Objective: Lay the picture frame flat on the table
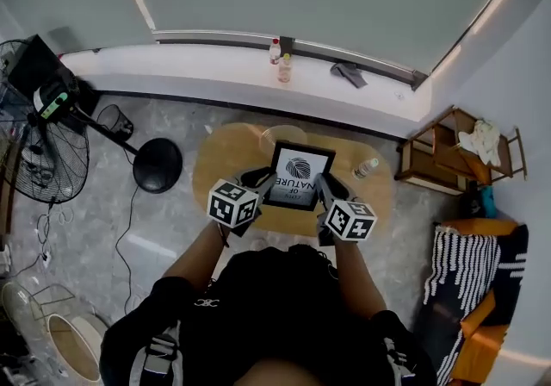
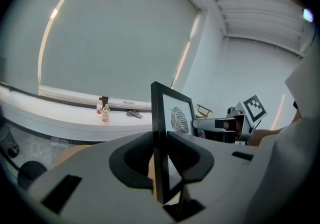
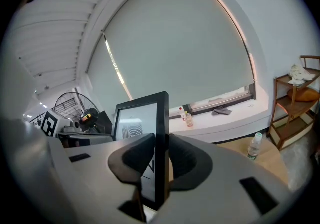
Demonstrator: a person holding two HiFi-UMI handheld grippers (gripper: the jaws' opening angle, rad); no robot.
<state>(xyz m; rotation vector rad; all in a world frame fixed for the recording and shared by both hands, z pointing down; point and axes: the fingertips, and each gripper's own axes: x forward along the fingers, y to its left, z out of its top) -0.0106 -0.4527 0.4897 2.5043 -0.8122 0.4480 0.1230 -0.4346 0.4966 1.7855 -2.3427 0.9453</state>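
Head view shows the frame over the middle of the round table, tipped back with its picture facing up toward the camera. Its print is a leaf-like swirl of lines over the word "NATURE". A small "OF" sits above that, and the line over it is too small to read.

The left claw is closed on the frame's left edge and the right claw on its right edge. In the left gripper view, the black edge of the frame stands pinched between the pads of the left claw. The right gripper view shows the same with the frame and the right claw. The claw bodies hide the frame's bottom edge, so I cannot tell whether it touches the table.

A clear bottle lies near the table's right edge; its label is unreadable. Two bottles stand on the sill.
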